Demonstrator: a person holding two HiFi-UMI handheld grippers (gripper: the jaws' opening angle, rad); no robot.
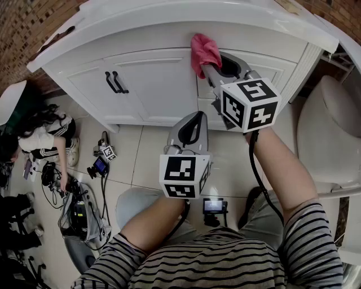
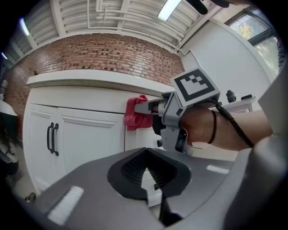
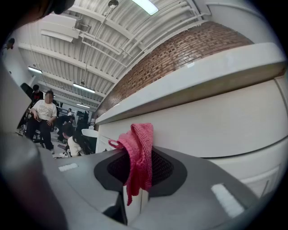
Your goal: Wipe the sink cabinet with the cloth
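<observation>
A pink knitted cloth [image 1: 204,52] is pinched in my right gripper [image 1: 217,66] and pressed against the upper front of the white sink cabinet [image 1: 158,84], just under the countertop lip. The right gripper view shows the cloth [image 3: 139,157] hanging between the closed jaws, the cabinet face [image 3: 216,126] right behind it. My left gripper [image 1: 192,131] hangs lower, in front of the cabinet, shut with nothing in it. From the left gripper view, the cloth [image 2: 136,113] and the right gripper [image 2: 148,108] sit to the right of the door handles.
Two black handles [image 1: 114,82] sit on the cabinet's left doors. A white toilet [image 1: 333,135] stands at the right. On the tiled floor at left lie cables and gear [image 1: 84,209], with a seated person [image 1: 45,135] nearby. The countertop [image 1: 186,14] overhangs the cabinet.
</observation>
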